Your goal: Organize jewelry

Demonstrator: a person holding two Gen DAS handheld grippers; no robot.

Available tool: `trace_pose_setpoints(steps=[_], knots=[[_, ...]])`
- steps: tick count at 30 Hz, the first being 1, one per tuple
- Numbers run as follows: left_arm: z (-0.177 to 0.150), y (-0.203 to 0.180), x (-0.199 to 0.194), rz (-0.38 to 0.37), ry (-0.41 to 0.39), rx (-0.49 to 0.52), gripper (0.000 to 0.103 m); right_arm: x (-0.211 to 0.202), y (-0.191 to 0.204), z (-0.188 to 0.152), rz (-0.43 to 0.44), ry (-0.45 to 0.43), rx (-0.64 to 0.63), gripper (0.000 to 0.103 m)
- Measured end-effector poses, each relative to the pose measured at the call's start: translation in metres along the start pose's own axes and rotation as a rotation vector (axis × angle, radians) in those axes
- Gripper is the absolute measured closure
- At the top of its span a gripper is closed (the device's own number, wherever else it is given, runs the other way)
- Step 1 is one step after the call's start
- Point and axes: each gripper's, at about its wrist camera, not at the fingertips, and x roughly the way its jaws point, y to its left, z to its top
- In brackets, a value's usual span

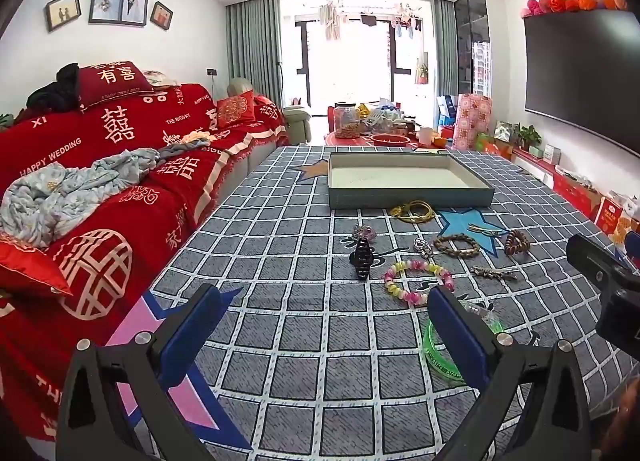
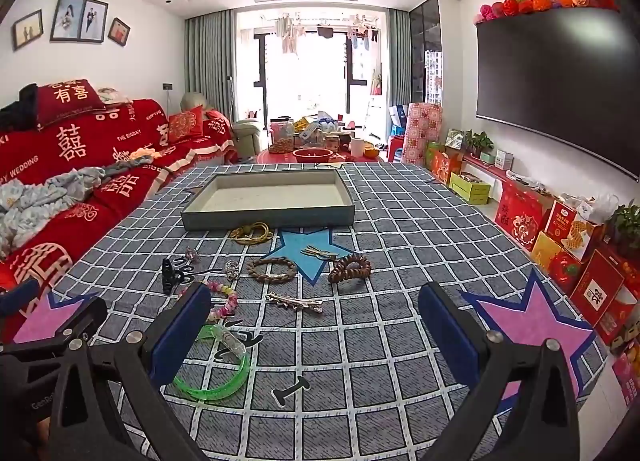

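Left wrist view: the left hand-held gripper (image 1: 324,325) hangs over the tabletop (image 1: 304,381) with jaws wide apart and nothing between them. The jewelry lies ahead and to its right: a bead bracelet (image 1: 418,279) nearest, a black clip (image 1: 363,257) ahead. Beyond them the tray (image 1: 408,181) looks empty. A good first pick is probably the bracelet, pinched across its band.

Right wrist view: the right hand-held gripper (image 2: 316,323) is likewise wide apart and empty. A green bangle (image 2: 216,375) lies beside its left finger, a hairpin (image 2: 296,303) just ahead, the tray (image 2: 268,201) farther on.
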Motion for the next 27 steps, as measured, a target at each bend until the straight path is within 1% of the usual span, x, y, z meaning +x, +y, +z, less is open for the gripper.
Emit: trace_pose_setpoints(steps=[27], knots=[[-0.0007,0.0013,0.0006,0.0,0.001,-0.002,0.0,0.0024,0.0016,-0.0008,0.001,0.001,0.005,0.0]])
